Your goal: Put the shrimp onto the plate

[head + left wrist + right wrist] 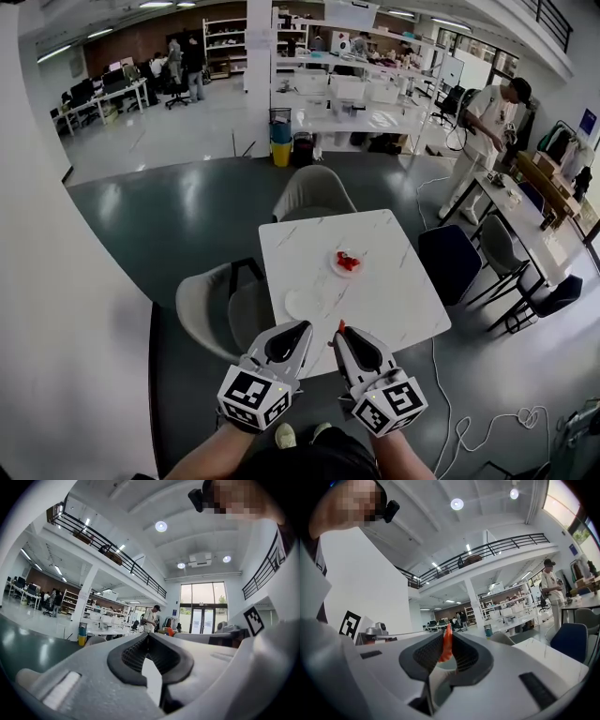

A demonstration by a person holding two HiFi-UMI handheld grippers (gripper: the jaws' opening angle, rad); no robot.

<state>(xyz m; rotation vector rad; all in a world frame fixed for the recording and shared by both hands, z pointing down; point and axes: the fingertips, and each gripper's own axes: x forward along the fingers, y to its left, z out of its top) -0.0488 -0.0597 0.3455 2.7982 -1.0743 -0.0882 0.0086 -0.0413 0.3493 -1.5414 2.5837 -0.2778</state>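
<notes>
My right gripper [342,330] is held above the near edge of the white marble table [394,309], shut on a small orange shrimp [341,325]. In the right gripper view the shrimp [447,645] stands pinched between the dark pads, its tip poking out above the right gripper [448,633]. Close beside it on the left, my left gripper [304,327] is shut with nothing in it; the left gripper [148,636] points up into the room. A small plate [336,270] at mid-table holds red shrimp [348,262]. A second white plate [300,305] lies nearer, bare.
A grey chair [312,192] stands at the table's far end, another grey chair [211,317] at its left side, and a dark blue chair [448,261] to its right. A person [483,141] stands by a second table at right. Cable [469,427] lies on the floor.
</notes>
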